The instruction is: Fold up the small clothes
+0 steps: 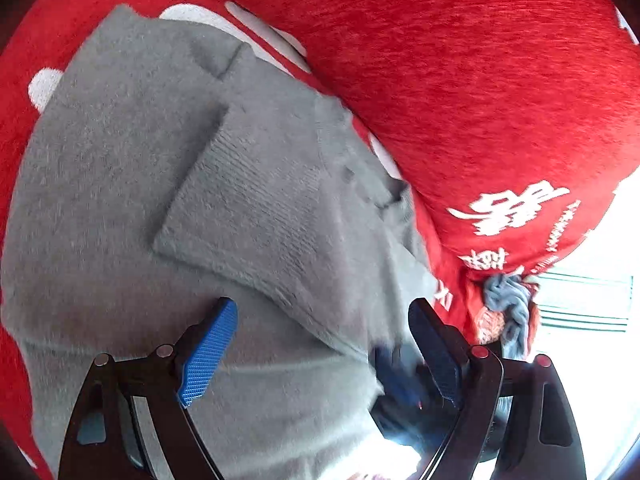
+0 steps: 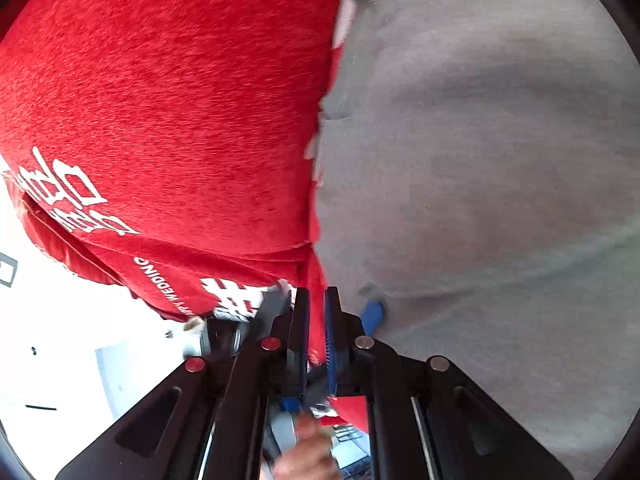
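A grey fuzzy sweater [image 1: 120, 200] lies spread on a red bedcover [image 1: 16, 128] with white marks. One sleeve [image 1: 248, 208] is folded across its body, ribbed cuff up. My left gripper [image 1: 320, 344] hovers open just over the sweater's near part, with nothing between its blue pads. In the right wrist view the sweater [image 2: 480, 160] fills the right side. My right gripper [image 2: 316, 308] is shut at the sweater's left edge. A strip of red bedcover [image 2: 316, 264] shows pinched in the slit, and the grey edge touches the right-hand pad. A blue fingertip [image 2: 374, 314] of the left gripper pokes in beside it.
A bulky red quilt [image 1: 460, 80] with white characters lies along the sweater's far side, also in the right wrist view [image 2: 160, 100]. A knotted grey-blue cloth [image 1: 508, 312] sits at its end by a bright window. A person's hand [image 2: 308, 448] shows below the right gripper.
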`<state>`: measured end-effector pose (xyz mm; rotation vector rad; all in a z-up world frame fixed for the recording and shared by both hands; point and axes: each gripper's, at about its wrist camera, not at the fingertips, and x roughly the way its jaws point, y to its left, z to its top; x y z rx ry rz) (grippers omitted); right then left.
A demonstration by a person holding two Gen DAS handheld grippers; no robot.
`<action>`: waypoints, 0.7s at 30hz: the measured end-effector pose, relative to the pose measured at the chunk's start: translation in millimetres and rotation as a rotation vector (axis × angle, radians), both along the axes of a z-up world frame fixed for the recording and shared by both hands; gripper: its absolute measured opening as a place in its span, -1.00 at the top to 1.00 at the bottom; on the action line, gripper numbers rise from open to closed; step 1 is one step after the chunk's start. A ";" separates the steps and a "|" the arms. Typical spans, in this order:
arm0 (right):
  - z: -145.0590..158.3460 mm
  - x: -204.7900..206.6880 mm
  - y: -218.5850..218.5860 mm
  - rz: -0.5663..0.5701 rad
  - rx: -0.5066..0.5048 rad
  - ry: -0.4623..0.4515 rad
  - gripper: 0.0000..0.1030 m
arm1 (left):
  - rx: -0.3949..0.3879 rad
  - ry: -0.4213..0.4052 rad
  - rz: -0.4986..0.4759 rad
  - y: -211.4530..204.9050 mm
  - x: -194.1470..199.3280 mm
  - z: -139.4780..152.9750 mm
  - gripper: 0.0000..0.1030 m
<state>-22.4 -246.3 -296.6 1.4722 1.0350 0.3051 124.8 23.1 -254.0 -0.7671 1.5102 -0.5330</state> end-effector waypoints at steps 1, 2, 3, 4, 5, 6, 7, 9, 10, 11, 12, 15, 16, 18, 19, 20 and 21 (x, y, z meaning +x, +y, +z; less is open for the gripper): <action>5.3 -8.2 -8.9 0.019 -0.067 0.015 0.78 | 0.007 -0.009 0.004 -1.1 1.2 0.8 -0.71; 8.0 -11.6 -13.3 0.033 -0.114 0.025 0.76 | 0.020 -0.017 0.004 -2.6 3.1 1.5 -0.71; 11.7 -19.2 -23.4 0.040 -0.166 0.038 0.71 | 0.031 -0.021 0.007 -3.9 4.2 1.5 -0.71; 12.7 -30.1 -34.1 0.034 -0.192 0.046 0.49 | 0.045 -0.022 0.015 -4.1 6.5 1.3 -0.71; 13.4 -39.8 -47.2 0.014 -0.217 0.060 0.20 | 0.055 -0.020 0.026 -6.1 9.4 0.1 -0.71; 13.0 -49.4 -61.2 -0.018 -0.226 0.081 0.09 | 0.072 -0.022 0.046 -7.1 12.8 -0.2 -0.71; 14.0 -54.3 -70.4 -0.043 -0.236 0.096 0.07 | 0.087 -0.029 0.060 -7.4 14.3 0.2 -0.71; 16.0 -70.1 -96.4 -0.125 -0.285 0.129 0.07 | 0.184 -0.079 0.099 -9.4 17.9 8.7 -0.43; 18.7 -76.9 -109.6 -0.172 -0.311 0.145 0.07 | 0.232 -0.096 0.098 -10.9 19.2 11.7 0.06; 19.7 -85.6 -126.6 -0.239 -0.328 0.164 0.07 | 0.267 -0.104 0.090 -11.4 20.8 12.8 0.52; 19.4 -89.4 -135.2 -0.272 -0.327 0.169 0.07 | 0.290 -0.118 0.083 -10.5 21.3 13.8 0.70; 11.0 -93.4 -163.8 -0.349 -0.311 0.199 0.27 | 0.354 -0.166 0.052 -7.6 20.1 20.0 0.84; 10.4 -89.5 -165.9 -0.336 -0.322 0.218 0.84 | 0.365 -0.184 0.040 -6.9 18.0 24.0 0.84; 19.7 -77.7 -170.5 -0.282 -0.383 0.197 0.88 | 0.387 -0.230 0.001 -6.8 9.3 35.0 0.84; 25.3 -74.6 -171.6 -0.254 -0.415 0.180 0.88 | 0.395 -0.243 -0.020 -7.8 3.7 38.1 0.84; 32.5 -70.1 -172.5 -0.211 -0.463 0.156 0.88 | 0.398 -0.245 -0.031 -5.2 0.0 37.8 0.84; 35.7 -67.5 -173.5 -0.169 -0.513 0.149 0.88 | 0.403 -0.240 -0.046 -6.5 -5.9 35.4 0.84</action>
